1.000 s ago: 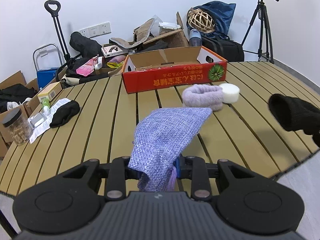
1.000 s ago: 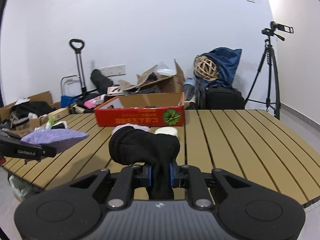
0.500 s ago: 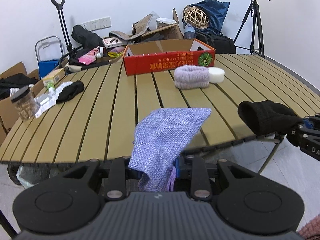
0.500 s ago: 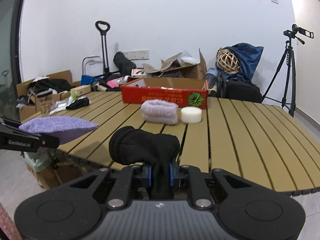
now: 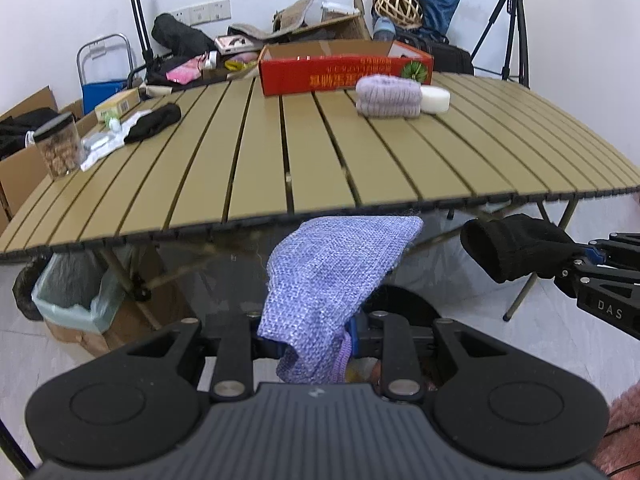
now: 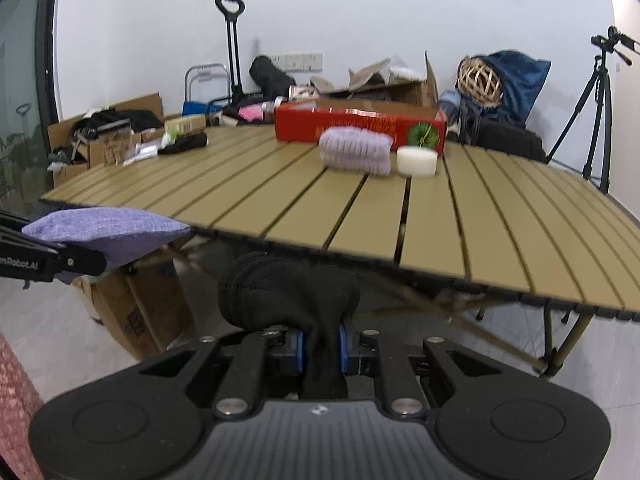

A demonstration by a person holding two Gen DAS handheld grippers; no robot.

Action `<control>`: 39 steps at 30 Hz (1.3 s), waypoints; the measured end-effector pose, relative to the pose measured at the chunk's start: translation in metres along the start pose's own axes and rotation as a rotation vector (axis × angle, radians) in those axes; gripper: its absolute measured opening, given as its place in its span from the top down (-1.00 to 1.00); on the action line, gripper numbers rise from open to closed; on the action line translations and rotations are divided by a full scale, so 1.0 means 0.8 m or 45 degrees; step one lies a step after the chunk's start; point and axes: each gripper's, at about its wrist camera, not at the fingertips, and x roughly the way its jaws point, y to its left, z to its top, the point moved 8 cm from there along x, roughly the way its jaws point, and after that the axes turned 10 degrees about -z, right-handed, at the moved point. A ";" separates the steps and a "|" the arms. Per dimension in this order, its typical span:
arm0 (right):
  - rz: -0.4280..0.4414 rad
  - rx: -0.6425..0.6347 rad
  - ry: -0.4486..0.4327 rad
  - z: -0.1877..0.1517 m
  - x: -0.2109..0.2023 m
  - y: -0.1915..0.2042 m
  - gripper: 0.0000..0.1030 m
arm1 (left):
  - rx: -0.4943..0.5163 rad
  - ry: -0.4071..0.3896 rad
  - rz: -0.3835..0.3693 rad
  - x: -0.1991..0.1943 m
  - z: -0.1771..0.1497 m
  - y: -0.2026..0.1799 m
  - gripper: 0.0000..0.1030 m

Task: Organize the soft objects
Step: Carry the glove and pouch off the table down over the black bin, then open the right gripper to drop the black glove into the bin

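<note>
My left gripper [image 5: 316, 344] is shut on a purple woven pouch [image 5: 336, 276], held out in front of the slatted table's near edge and below it. The same pouch [image 6: 108, 232] shows at the left of the right wrist view. My right gripper [image 6: 320, 346] is shut on a black knitted sock [image 6: 288, 300], which appears to the right in the left wrist view as a black sock [image 5: 512, 248]. On the table [image 5: 280, 168] lie a lilac fuzzy roll [image 5: 388, 96], a white round sponge [image 5: 434, 100] and another black sock [image 5: 154, 122].
A red cardboard box [image 5: 344, 66] stands open at the table's far side. A jar [image 5: 60, 146] and papers sit at its left edge. Under the table stand a lined bin [image 5: 76, 300] and a cardboard box [image 6: 136, 304]. A tripod [image 5: 516, 20] and bags line the wall.
Both grippers have drawn back from above the table and sunk lower, past its near edge, each still holding its item. The floor and table legs now show.
</note>
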 end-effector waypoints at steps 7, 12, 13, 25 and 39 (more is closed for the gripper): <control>0.003 -0.011 0.101 -0.041 0.010 0.014 0.71 | -0.033 0.068 -0.008 0.009 -0.038 0.006 0.49; 0.003 -0.045 0.155 -0.057 0.018 0.025 0.71 | -0.074 0.122 -0.002 0.018 -0.066 0.018 0.49; 0.002 -0.052 0.166 -0.061 0.021 0.027 0.71 | -0.085 0.133 0.000 0.021 -0.071 0.022 0.49; 0.006 -0.136 0.291 -0.081 0.060 0.052 0.71 | -0.201 0.279 0.038 0.053 -0.126 0.062 0.49; 0.071 -0.236 0.444 -0.099 0.118 0.099 0.71 | -0.301 0.348 0.085 0.077 -0.149 0.100 0.49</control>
